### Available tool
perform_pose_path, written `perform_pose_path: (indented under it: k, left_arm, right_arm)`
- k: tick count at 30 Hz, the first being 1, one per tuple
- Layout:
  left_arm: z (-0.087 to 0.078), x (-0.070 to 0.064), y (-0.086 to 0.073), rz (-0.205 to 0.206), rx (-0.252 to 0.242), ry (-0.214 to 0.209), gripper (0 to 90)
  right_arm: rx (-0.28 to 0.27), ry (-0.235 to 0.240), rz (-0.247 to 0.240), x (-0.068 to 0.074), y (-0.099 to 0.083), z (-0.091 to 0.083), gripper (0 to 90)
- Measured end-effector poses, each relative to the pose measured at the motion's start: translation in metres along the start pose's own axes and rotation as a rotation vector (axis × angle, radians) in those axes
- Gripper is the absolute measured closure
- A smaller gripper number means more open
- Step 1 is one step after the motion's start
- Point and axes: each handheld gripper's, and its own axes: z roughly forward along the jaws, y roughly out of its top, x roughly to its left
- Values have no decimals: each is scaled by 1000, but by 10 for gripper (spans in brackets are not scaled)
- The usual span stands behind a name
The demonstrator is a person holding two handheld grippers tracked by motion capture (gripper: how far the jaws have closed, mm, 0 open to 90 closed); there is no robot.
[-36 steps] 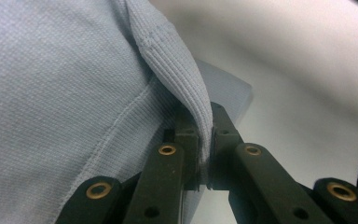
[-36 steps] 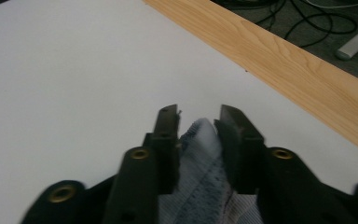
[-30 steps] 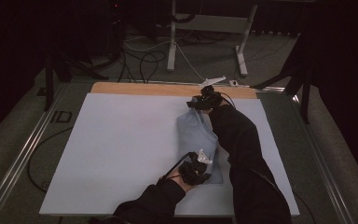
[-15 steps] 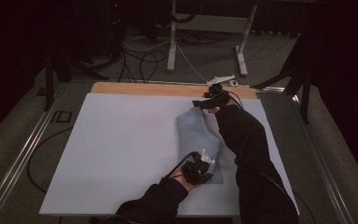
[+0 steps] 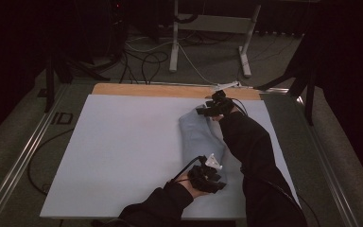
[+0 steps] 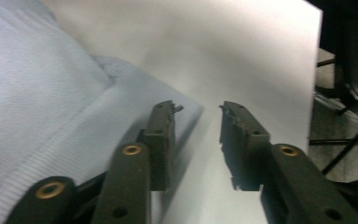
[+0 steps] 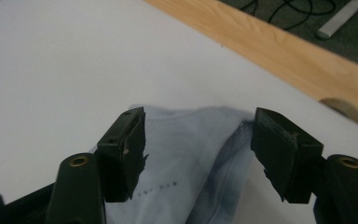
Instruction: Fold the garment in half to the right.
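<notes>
A folded light-blue garment (image 5: 199, 135) lies right of centre on the white table (image 5: 123, 151). The left gripper (image 5: 207, 174) sits at its lower end, jaws parted, grasping nothing. The right gripper (image 5: 216, 107) hangs over its upper end, jaws spread wide.

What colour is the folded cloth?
Pale blue cloth, clearest in the left gripper view.

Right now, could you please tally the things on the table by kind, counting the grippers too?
Light blue garment: 1
White sheet covering the table: 1
Grippers: 2, the left gripper open beside the garment's near corner, the right gripper open over its far end
Total: 4
</notes>
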Motion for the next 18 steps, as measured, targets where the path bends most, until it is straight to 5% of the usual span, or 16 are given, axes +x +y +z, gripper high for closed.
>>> perform_pose_path:
  k: [7, 11, 18]
  left_arm:
    - [-25, -3, -5, 25, -97, 0, 445]
    - [-41, 2, -9, 37, -169, -6, 267]
    - [-62, 8, -17, 77, -220, 76, 1]
  right_arm:
    - [41, 2, 30, 3, -15, 4, 356]
    - [52, 29, 60, 3, -23, 3, 354]
    - [95, 36, 78, 6, -35, 7, 378]
